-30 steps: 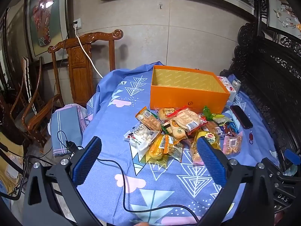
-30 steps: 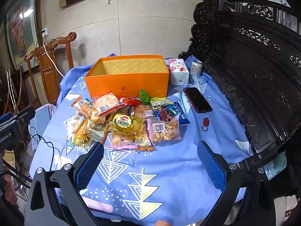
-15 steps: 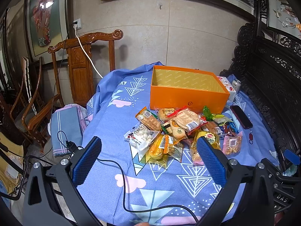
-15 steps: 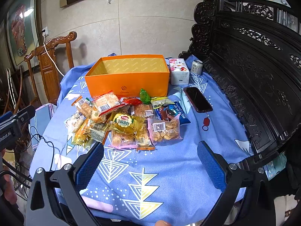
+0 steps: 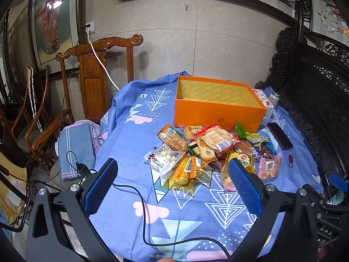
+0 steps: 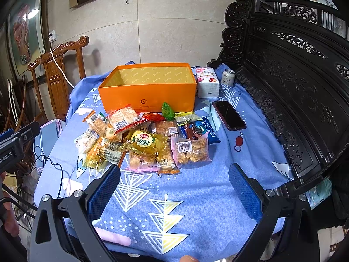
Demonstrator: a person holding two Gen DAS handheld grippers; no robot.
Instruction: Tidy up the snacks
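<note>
**Both grippers wide and empty before the snack pile**

The left gripper (image 5: 172,183) is spread wide, its blue-padded fingers (image 5: 100,186) holding nothing and touching nothing; a black cable (image 5: 139,198) trails over the cloth between them. The right gripper (image 6: 174,187) is equally wide and empty, hovering over bare cloth.

Under both lies a blue tablecloth (image 6: 196,207) printed with white triangles and pink clouds. Ahead of the left gripper's right finger and just beyond it sits the heap of snack packets (image 5: 209,150); from the right gripper the same heap (image 6: 144,137) lies ahead and slightly to its left, close to the left fingertip. The packets overlap one another at mixed angles, so no common direction can be read. A yellow bread packet (image 6: 145,143) lies on top with its long axis across the right gripper's view.

Beyond the pile stands an open orange box (image 6: 148,87), its long side running across the right gripper's view and its near wall touching or just beside the farthest packets. To the right of the box are a tissue pack (image 6: 207,83) and a can (image 6: 228,77); a dark phone (image 6: 229,114) with a red tag lies ahead of the right finger, pointing away.

Further out: a carved dark wooden bench back (image 6: 294,87) to the right, a wooden chair (image 5: 93,76) ahead-left, and a tiled wall with framed pictures.
</note>
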